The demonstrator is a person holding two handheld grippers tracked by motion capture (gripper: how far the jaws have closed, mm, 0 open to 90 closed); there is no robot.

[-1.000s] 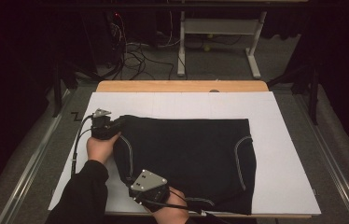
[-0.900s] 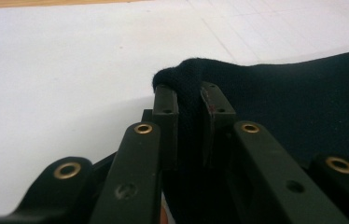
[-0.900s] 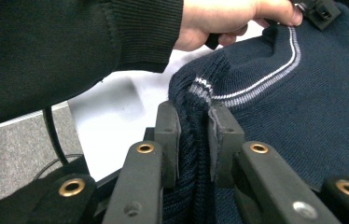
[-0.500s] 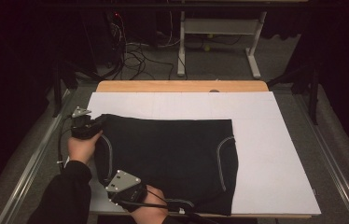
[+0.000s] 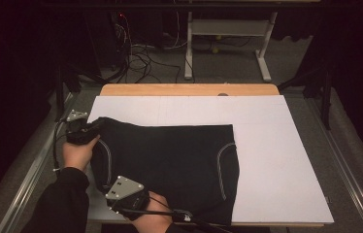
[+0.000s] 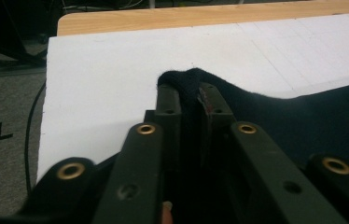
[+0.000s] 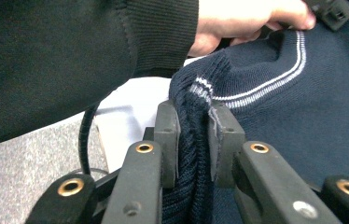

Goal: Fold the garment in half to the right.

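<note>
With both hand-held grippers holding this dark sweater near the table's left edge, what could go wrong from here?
1. The sweater lies close to the left edge of the white board; more pulling that way may drag it off.
2. The left hand-held gripper pinches just a small fold, which could slip out.
3. The right hand-held gripper clamps the ribbed hem; a hard pull could stretch the knit.

A: tabletop [image 5: 189,90]?
B: light wood, almost fully covered by a white sheet [image 5: 276,160]; bare strip along the far edge.
A: on the sheet?
B: dark navy knit garment [image 5: 170,165], pale stripe trim, spread flat over the left-centre, near edge at the front.
</note>
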